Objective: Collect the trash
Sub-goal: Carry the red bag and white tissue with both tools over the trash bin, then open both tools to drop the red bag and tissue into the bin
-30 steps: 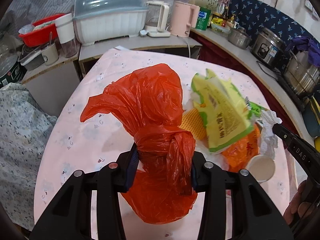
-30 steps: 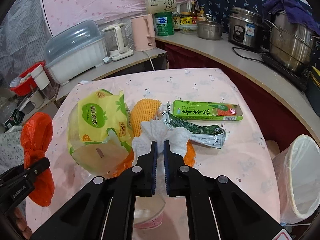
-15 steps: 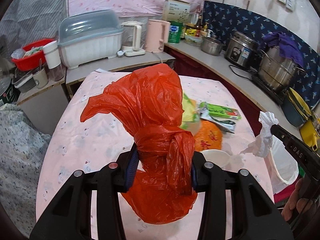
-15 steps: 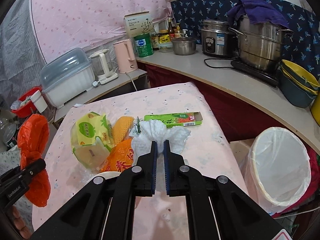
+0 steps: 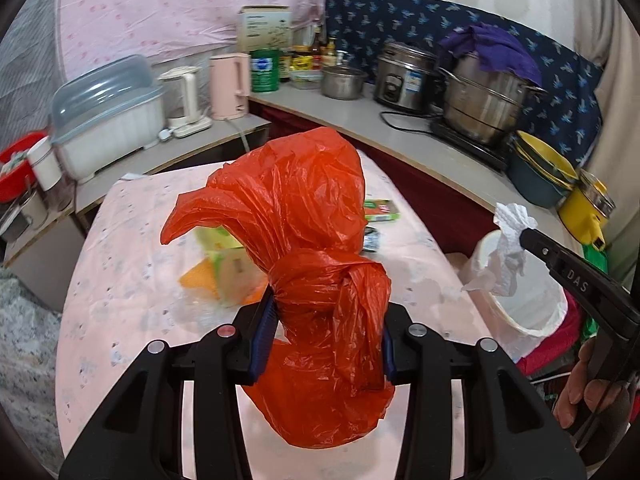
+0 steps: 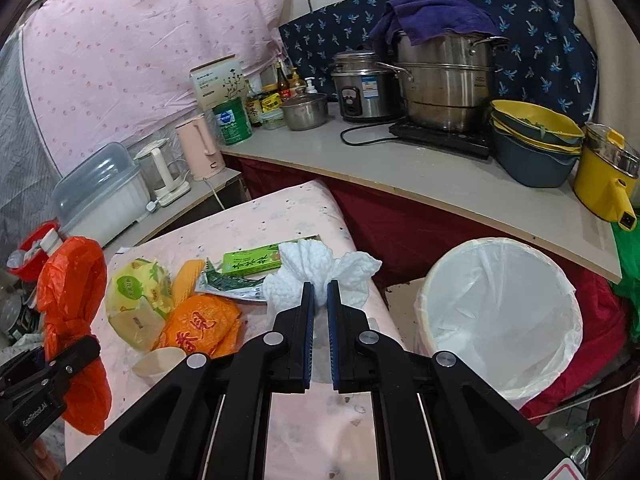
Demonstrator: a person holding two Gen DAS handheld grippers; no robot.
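My left gripper (image 5: 326, 304) is shut on a knotted orange plastic bag (image 5: 304, 216) and holds it up over the pink table (image 5: 120, 264); the bag also shows in the right wrist view (image 6: 68, 292). My right gripper (image 6: 320, 292) is shut on a crumpled white paper towel (image 6: 320, 264), raised near the table's right edge, left of the white-lined trash bin (image 6: 500, 312). The towel (image 5: 510, 236) and bin (image 5: 532, 320) also show in the left wrist view. On the table lie a yellow-green packet (image 6: 136, 292), an orange packet (image 6: 200, 324), a green carton (image 6: 252, 260) and a paper cup (image 6: 160, 362).
A counter (image 6: 460, 196) curves behind the bin with steel pots (image 6: 444, 80), stacked bowls (image 6: 532, 140) and a yellow pot (image 6: 604, 180). A side shelf holds a dish box (image 6: 96, 200) and kettles (image 6: 196, 148). A dark red skirt (image 6: 384, 232) hangs below the counter.
Both grippers have lifted and swung right, toward the bin. The paper towel has come up off the table pile. The orange bag stays gripped in the left gripper.
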